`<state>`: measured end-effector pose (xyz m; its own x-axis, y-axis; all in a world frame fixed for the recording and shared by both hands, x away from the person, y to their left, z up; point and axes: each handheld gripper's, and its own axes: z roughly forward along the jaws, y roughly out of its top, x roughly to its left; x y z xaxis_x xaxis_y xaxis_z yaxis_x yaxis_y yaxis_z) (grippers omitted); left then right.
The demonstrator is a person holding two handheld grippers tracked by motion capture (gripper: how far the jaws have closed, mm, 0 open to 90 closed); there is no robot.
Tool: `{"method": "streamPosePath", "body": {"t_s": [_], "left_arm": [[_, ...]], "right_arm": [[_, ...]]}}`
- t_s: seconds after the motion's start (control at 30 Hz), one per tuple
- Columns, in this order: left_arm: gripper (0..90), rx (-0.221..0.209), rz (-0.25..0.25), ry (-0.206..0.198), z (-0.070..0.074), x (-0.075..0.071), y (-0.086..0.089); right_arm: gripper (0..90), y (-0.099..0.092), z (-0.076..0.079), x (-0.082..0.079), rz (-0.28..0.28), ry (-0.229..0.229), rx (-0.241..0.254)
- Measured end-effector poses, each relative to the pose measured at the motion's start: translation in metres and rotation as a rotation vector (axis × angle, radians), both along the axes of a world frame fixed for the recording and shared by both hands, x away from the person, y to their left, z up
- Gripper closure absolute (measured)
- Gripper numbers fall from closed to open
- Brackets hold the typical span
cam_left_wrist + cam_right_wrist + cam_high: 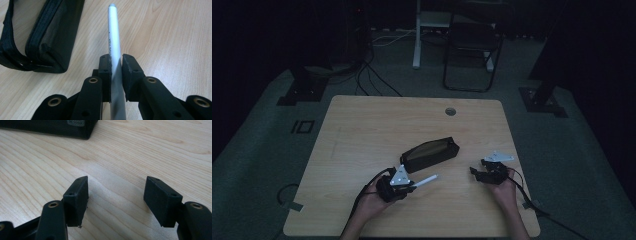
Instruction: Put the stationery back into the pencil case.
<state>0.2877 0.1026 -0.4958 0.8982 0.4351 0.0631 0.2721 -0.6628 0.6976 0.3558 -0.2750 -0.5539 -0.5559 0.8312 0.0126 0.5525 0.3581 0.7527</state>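
My left gripper (115, 63) (410, 186) is shut on a white pen (113, 37) (427, 180), which sticks out forward past the jaws, just above the wooden table (362, 125). A black zipped pencil case (430, 153) (37, 37) lies in the middle of the table, just beyond and left of the pen; its zip looks open along the top. My right gripper (116, 200) (475, 172) stands open over bare wood to the right of the case, nothing between its jaws. A corner of the pencil case (75, 127) lies ahead of it.
The table has a round cable hole (450, 111) near its far edge. Beyond the table, on the dark floor, stand a folding chair (472, 50), a white post (417, 35), stand feet and cables.
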Motion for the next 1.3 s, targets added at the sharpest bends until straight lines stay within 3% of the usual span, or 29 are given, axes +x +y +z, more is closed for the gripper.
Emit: {"method": "streamPosePath", "body": {"t_s": [0.4, 0.97, 1.3], "left_arm": [[78.8, 0.004, -0.019, -0.017, 0.009, 0.000, -0.001], [78.8, -0.042, -0.036, -0.027, 0.026, 0.001, 0.007], [78.8, -0.040, -0.044, -0.035, 0.034, 0.001, 0.008]], "right_arm": [[36.4, 0.000, 0.000, 0.000, 0.001, 0.000, 0.000], [36.4, 0.000, 0.000, 0.000, 0.002, 0.000, -0.001], [36.4, 0.000, 0.000, 0.000, 0.001, 0.000, 0.000]]}}
